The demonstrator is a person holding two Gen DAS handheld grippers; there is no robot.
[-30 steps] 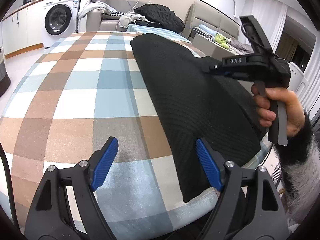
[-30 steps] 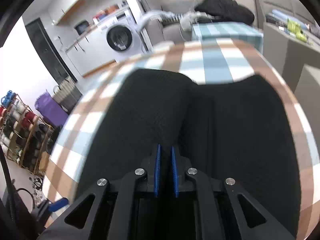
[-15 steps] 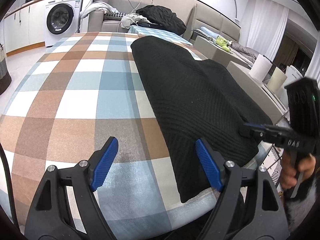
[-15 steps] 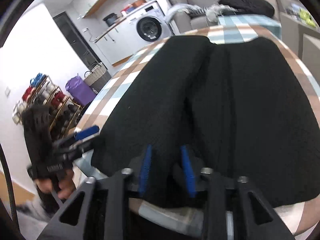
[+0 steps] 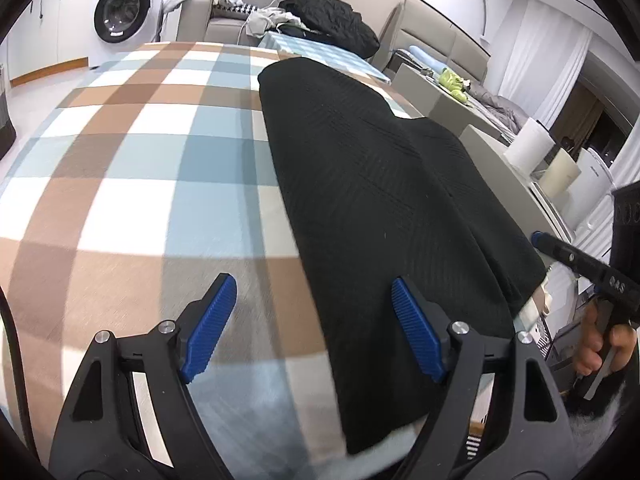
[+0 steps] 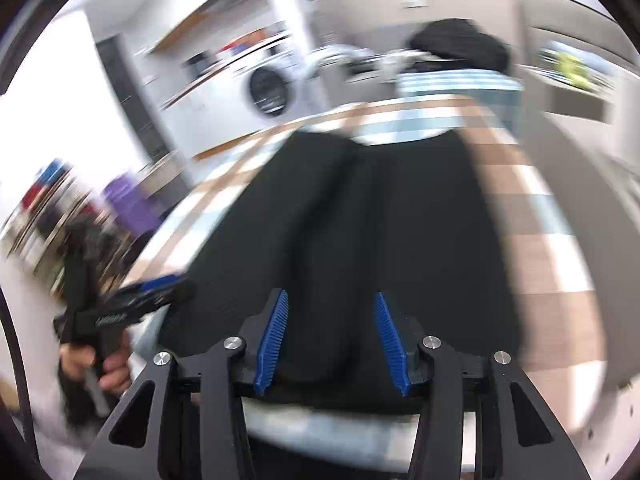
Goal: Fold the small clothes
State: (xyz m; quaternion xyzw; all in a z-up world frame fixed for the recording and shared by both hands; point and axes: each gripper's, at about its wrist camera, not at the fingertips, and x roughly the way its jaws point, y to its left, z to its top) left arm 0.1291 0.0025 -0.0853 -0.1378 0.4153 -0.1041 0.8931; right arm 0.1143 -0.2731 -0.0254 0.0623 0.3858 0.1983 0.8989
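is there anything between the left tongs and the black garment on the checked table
Nothing visible. The left tongs hang open over the checked tablecloth, one blue pad already above the black garment's near edge.

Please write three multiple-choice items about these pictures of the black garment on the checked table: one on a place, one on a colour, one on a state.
1. Where does the black garment lie on the checked tablecloth, seen from the left wrist view?
A. on the right part, reaching the near edge
B. in the far left corner
C. on the floor under the table

2. What colour are the pads of the left gripper?
A. red
B. blue
C. yellow

3. How does the right gripper stand?
A. shut on a sock
B. shut with nothing in it
C. open, pads clear of the cloth

Key: 1 A, the dark cloth runs along the right side down to the near edge. 2 B, both ribbed pads are blue. 3 C, its jaws have just been opening and a plain gap shows between the pads, the garment lying beyond them.
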